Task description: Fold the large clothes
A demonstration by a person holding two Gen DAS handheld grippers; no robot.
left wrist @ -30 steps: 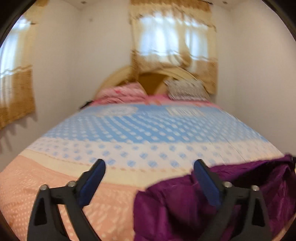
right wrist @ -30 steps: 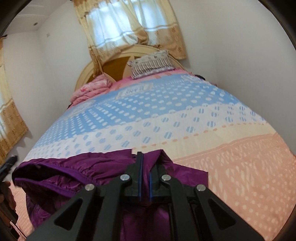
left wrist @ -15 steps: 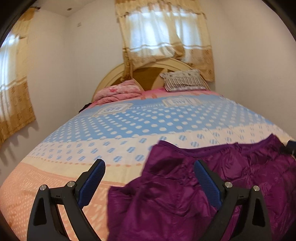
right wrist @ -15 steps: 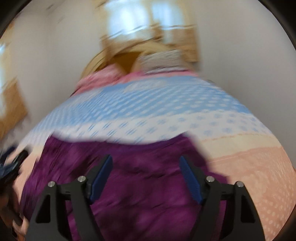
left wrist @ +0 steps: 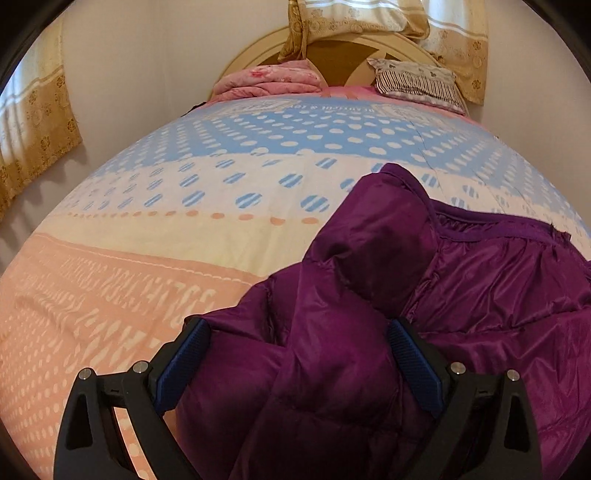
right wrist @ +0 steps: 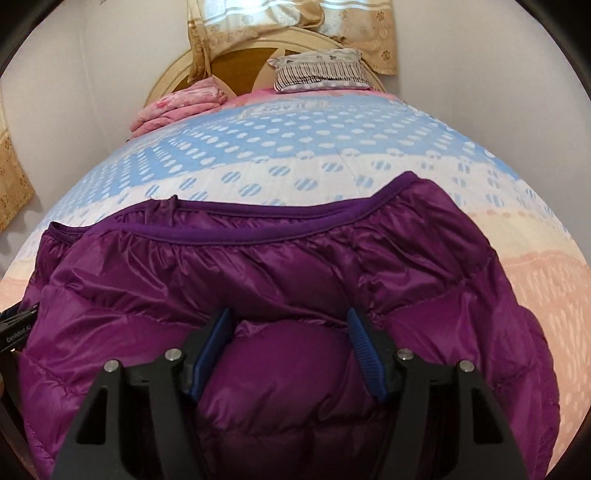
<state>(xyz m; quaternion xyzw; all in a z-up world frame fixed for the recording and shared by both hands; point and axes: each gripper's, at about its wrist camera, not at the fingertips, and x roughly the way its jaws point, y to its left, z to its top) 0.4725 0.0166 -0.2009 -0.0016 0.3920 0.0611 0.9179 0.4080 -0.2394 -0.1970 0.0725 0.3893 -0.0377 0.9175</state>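
Shiny purple quilted puffer jacket (right wrist: 295, 266) now dropped flat on dotted blue-pink bed sheet (left wrist: 221, 184), right hand-held gripper (right wrist: 290, 347) released it, jaws closing slightly over padding, left hand-held gripper (left wrist: 295, 354) lowered, angled down, released, straddling jacket fold.

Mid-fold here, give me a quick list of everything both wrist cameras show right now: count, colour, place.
Puffy quilted jacket: one, purple, near end of bed, under both grippers.
Dotted bedspread: one, blue, cream and peach bands, covering the bed.
Folded blanket: one, pink, head of bed, left.
Striped pillow: one, grey-white, head of bed, right.
Arched headboard: one, cream and brown, at the wall.
Curtains: beige-gold, above headboard and on left wall.
Left gripper: black, blue pads, open over jacket.
Right gripper: black, blue pads, jaws closing, jacket fabric bulging between.
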